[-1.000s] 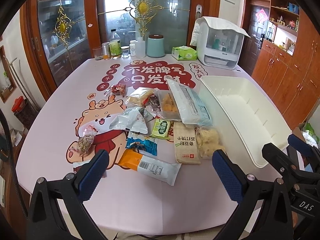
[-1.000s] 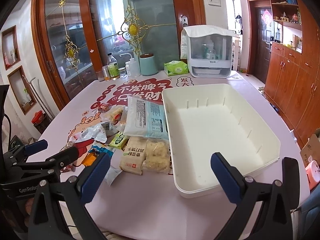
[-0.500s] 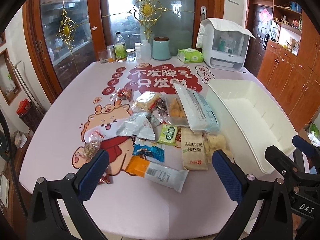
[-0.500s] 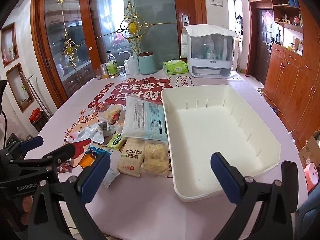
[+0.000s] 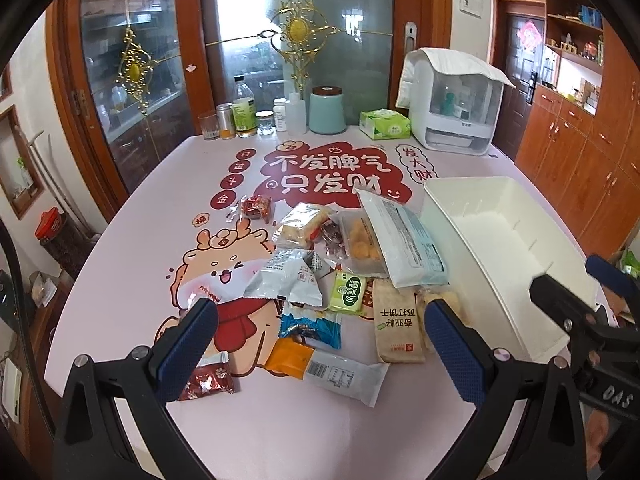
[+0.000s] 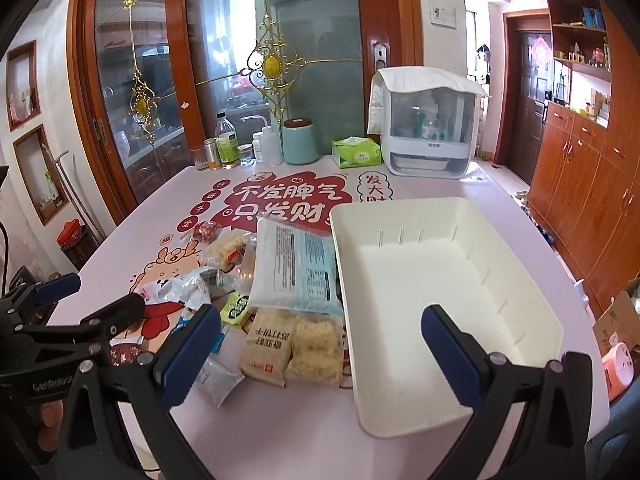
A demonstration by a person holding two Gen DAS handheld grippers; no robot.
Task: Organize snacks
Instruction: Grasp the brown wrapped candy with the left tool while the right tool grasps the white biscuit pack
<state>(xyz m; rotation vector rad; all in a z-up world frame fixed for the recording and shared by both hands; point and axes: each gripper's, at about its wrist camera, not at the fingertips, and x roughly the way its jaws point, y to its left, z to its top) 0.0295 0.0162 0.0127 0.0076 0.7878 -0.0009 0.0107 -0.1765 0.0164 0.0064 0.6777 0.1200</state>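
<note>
A white plastic bin (image 6: 460, 360) is sitting on the right side of the pink table (image 5: 304, 424), its ribbed interior showing nothing inside. The snacks are lying in a loose heap just left of it: a large pale-blue-and-white bag (image 6: 294, 268) is leaning against the bin's left wall, a tan biscuit pack (image 6: 266, 350) and a clear bag of yellow crisps (image 6: 316, 350) are resting beside each other below it, and a small green packet (image 5: 347, 293), a silver pouch (image 5: 286, 280), a blue wrapper (image 5: 310, 326), an orange-and-white bar (image 5: 326, 366) and a red foil packet (image 5: 208, 378) are spreading toward the near edge. The left gripper (image 5: 320, 344) is hovering over the near snacks with jaws spread wide, gripping nothing. The right gripper (image 6: 320, 354) is hanging over the bin's near left corner, likewise wide apart and holding nothing. Bare tabletop is stretching along the near edge.
</note>
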